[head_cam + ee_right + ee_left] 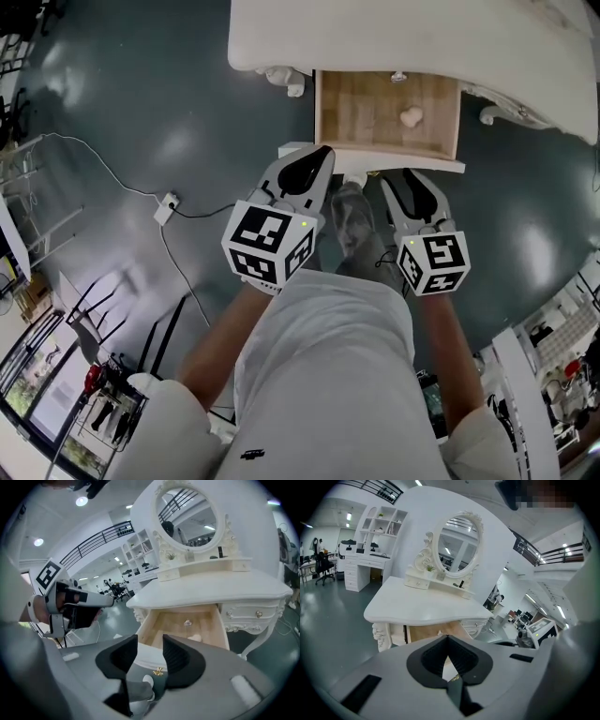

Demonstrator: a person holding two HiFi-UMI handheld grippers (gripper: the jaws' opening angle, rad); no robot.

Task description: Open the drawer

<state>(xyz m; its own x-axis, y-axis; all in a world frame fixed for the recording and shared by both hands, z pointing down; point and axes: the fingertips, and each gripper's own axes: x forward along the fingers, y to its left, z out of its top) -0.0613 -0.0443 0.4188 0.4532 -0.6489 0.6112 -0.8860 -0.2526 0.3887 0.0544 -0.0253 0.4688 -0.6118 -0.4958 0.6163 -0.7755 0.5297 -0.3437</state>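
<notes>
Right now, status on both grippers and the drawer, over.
Left gripper shut, empty. Right gripper open, fingers off the small gold knob. Light wooden drawer of the white dressing table pulled out. Nothing seen in the way.

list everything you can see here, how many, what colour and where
dressing table: one, white, top of the head view
drawer: one, pale wood inside, white front, pulled open under the tabletop
small items: two, whitish, on the drawer bottom
knob: one, gold, on the drawer front
mirror: one, oval, white frame, at the back of the tabletop
power strip: one, white, on the floor at left, cable attached
shoe: one, grey, below the drawer front
left tongs: one, grey and black, shut, empty
right tongs: one, grey and black, open, empty
</notes>
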